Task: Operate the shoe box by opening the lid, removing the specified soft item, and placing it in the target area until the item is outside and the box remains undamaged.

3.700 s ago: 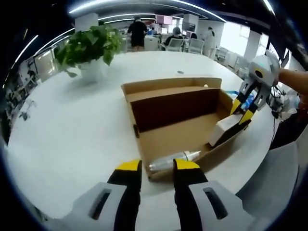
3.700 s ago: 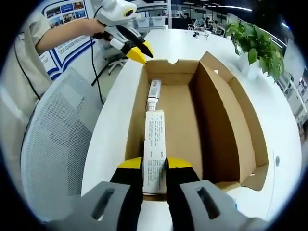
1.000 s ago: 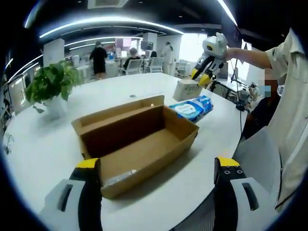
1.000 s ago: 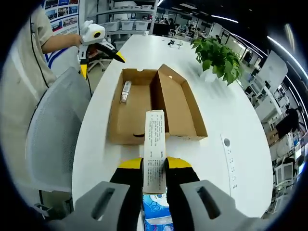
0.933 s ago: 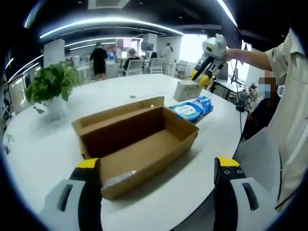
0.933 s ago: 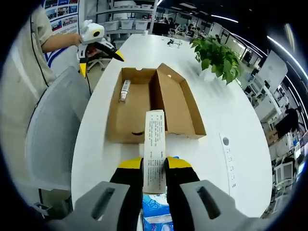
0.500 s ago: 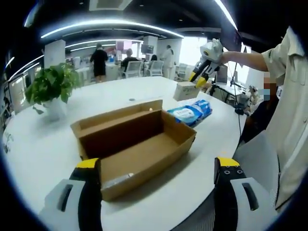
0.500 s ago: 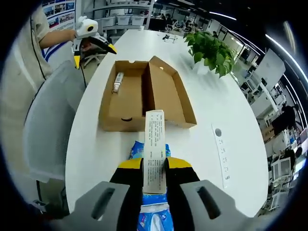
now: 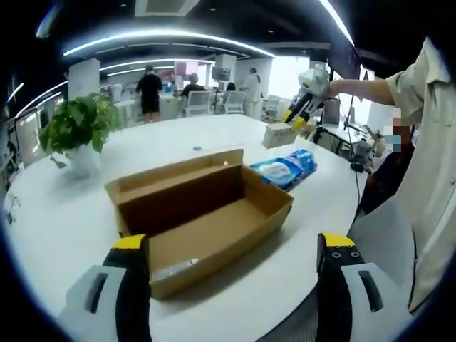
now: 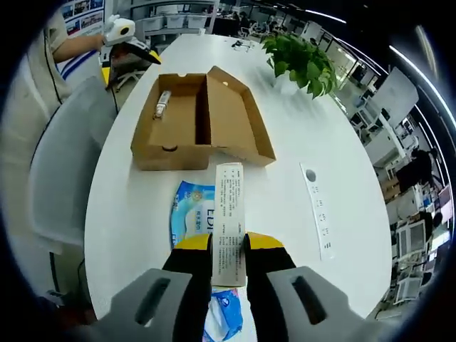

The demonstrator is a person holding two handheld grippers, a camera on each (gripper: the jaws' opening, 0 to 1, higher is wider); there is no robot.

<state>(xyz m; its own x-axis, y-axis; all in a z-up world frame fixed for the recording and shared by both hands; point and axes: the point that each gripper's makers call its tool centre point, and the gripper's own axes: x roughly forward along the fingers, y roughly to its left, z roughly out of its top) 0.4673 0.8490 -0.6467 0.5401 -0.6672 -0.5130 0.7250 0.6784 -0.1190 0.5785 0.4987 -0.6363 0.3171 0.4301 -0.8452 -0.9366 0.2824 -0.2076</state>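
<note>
The left gripper view looks low across the white table [image 9: 64,214] from its near edge, facing the open shoe box [image 9: 203,214] close ahead at its centre, with the right gripper [image 9: 303,114] raised at two o'clock. The right gripper view looks steeply down from higher up, with the shoe box [image 10: 199,114] farther off at twelve o'clock and the left gripper [image 10: 125,39] at eleven o'clock. Both views share the table, the shoe box, the blue packet [image 9: 283,167] [image 10: 191,217] and the potted plant [image 9: 75,132] [image 10: 299,60], seen from roughly opposite ends.
</note>
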